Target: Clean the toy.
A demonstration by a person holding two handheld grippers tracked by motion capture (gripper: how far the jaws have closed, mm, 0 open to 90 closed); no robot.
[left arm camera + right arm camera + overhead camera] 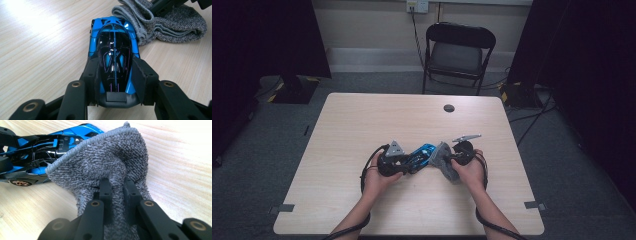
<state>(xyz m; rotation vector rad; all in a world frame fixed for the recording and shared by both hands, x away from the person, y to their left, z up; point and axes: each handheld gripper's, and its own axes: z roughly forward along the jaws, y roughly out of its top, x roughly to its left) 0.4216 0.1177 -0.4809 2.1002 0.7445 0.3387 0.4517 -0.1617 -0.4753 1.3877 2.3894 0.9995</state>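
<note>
While the left gripper (115, 75) clamps the blue car (113, 47) mid-frame on the table (362, 130), the right gripper (119, 187) pinches a grey cloth (107, 162) touching the car's nose.

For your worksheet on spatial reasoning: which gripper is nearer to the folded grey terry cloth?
Right. The right gripper is shut on the folded grey terry cloth, pinching it. The left gripper clamps the shiny blue and black toy car, with the cloth beyond the car's far end.
</note>
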